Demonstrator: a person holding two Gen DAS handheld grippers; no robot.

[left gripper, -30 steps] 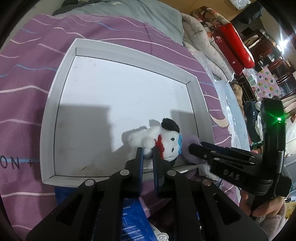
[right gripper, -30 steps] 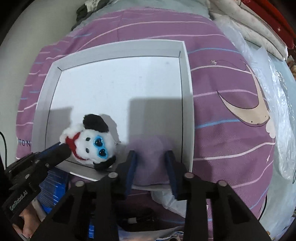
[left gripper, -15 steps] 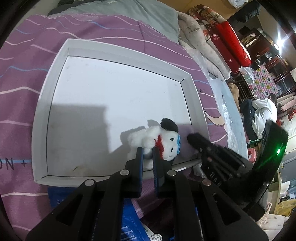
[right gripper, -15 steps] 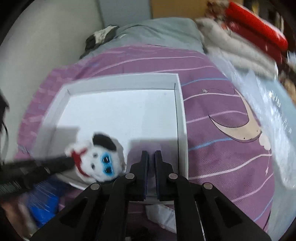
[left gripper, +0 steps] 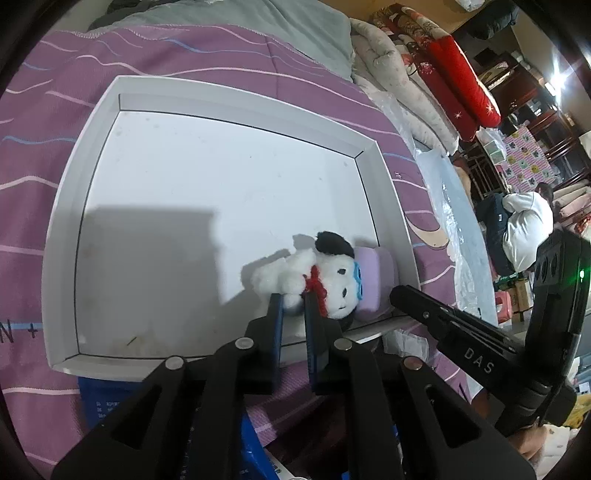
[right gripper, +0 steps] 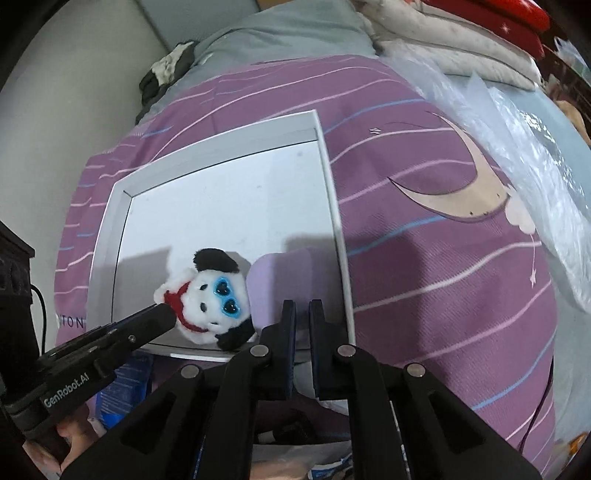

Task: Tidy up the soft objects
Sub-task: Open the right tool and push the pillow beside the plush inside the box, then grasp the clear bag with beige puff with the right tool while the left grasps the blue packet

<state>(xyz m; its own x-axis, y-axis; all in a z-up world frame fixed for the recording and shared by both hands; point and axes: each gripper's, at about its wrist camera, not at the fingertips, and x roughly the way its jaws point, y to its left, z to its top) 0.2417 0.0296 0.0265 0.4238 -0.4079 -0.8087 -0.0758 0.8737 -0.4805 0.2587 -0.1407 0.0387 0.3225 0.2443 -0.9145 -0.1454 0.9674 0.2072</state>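
Note:
A white plush dog (left gripper: 325, 280) with a black ear, red scarf and blue heart eyes lies in the near right corner of a white tray (left gripper: 221, 206); it also shows in the right wrist view (right gripper: 210, 299). A lilac soft block (left gripper: 373, 280) lies beside it against the tray's right wall, also in the right wrist view (right gripper: 291, 280). My left gripper (left gripper: 293, 301) is shut on the plush dog's body. My right gripper (right gripper: 302, 306) is shut and empty, just behind the lilac block at the tray's near rim (right gripper: 332, 229).
The tray rests on a purple striped blanket (right gripper: 443, 229) on a bed. Clear plastic sheeting (right gripper: 517, 122) and folded quilts (left gripper: 424, 74) lie to the right. A blue package (left gripper: 110, 402) sits under the tray's near edge. A grey pillow (left gripper: 229, 14) lies at the back.
My right gripper let go of the lilac block, left it in the tray, closed and drew back. My left gripper kept its hold on the plush dog.

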